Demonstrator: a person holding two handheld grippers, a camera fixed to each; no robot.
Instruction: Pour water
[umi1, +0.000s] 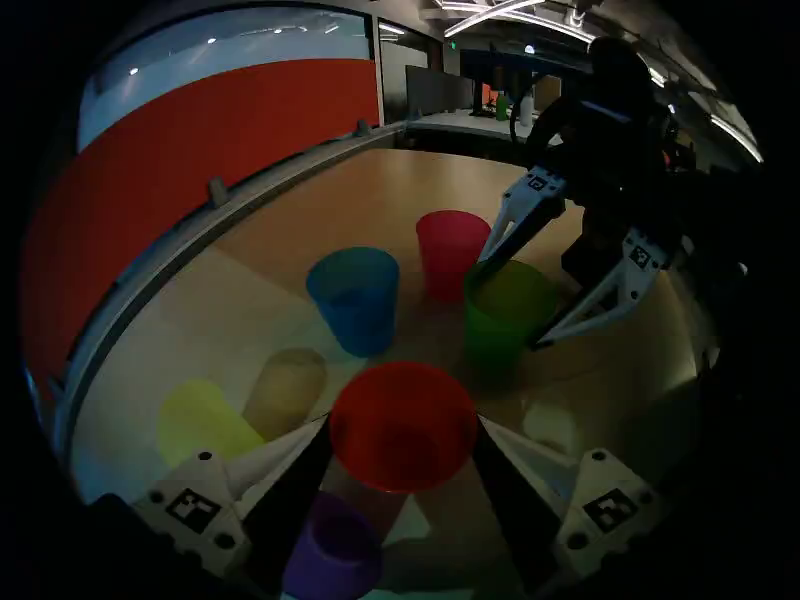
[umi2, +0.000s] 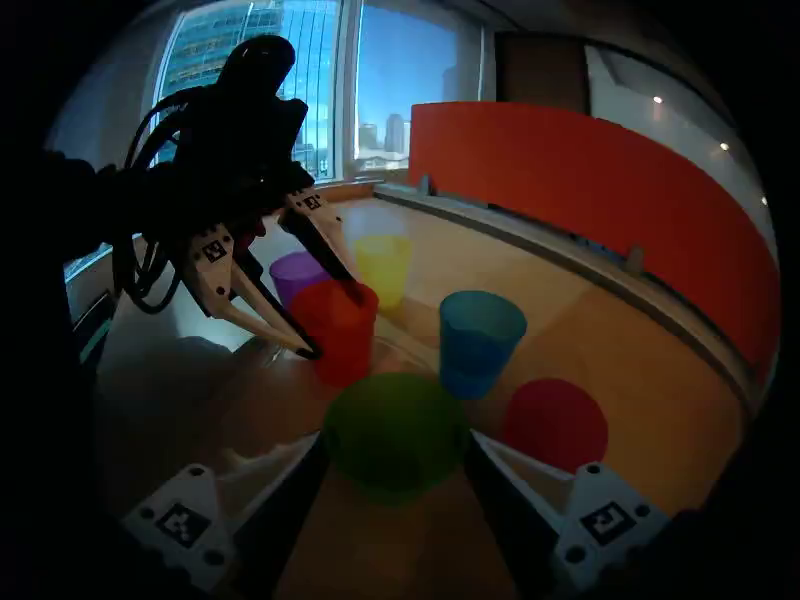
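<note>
An upright red cup (umi1: 403, 395) sits between the fingers of my left gripper (umi1: 402, 430), which press on both its sides. In the right gripper view the same red cup (umi2: 340, 330) shows inside the left gripper (umi2: 335, 320). My right gripper (umi2: 395, 440) is shut on an upright green cup (umi2: 395, 425). From the left gripper view, that green cup (umi1: 505, 310) stands just beyond the red one, with the right gripper (umi1: 510, 305) clasping it. I cannot tell whether either cup holds water.
On the wooden table (umi1: 380, 190) stand a blue cup (umi1: 355, 298), a crimson cup (umi1: 452, 250), a yellow cup (umi1: 205, 420) and a purple cup (umi1: 335, 550). A red partition (umi1: 200, 130) lines the table's far edge. Windows (umi2: 400, 90) lie behind the left gripper.
</note>
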